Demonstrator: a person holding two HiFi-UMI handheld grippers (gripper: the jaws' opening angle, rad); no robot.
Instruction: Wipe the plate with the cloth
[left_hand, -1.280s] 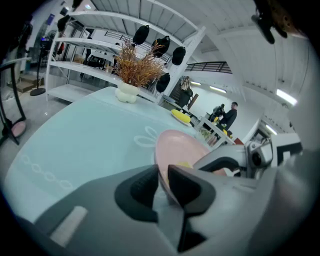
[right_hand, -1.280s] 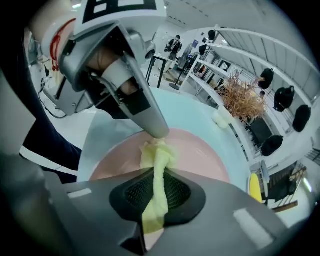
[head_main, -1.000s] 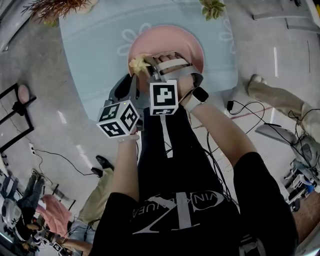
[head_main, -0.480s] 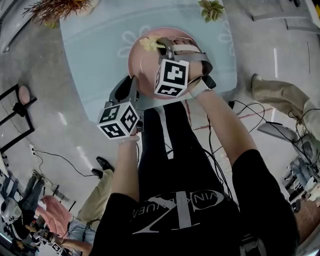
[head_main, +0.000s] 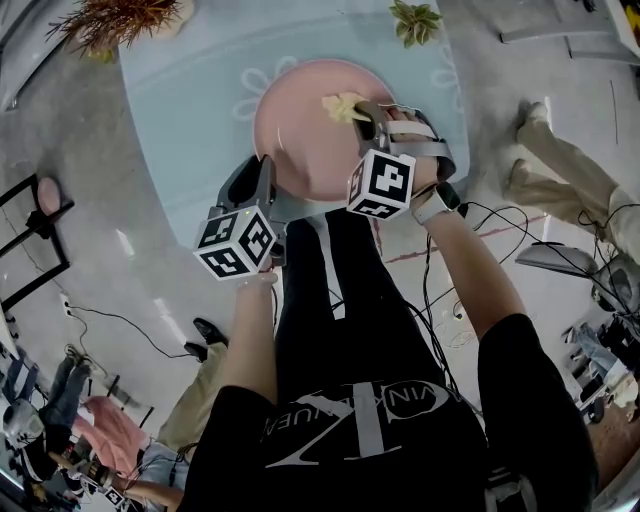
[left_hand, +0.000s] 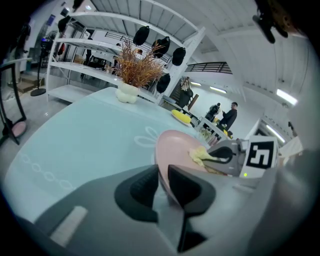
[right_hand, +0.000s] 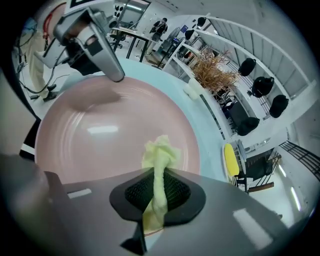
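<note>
While the left hand-held gripper (left_hand: 162, 176) pinches the pink plate (head_main: 295, 135) by its near rim on the table (head_main: 185, 85), the right hand-held gripper (right_hand: 159, 186) is clamped on the yellow cloth (right_hand: 160, 152), held near the plate's right edge; sweeping further outward could drag the cloth off the rim

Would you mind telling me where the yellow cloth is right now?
The cloth is pinched in the right tool, against the far right part of the pink plate in the head view.

Overhead and both close gripper views share plate (head_main: 300, 135).
</note>
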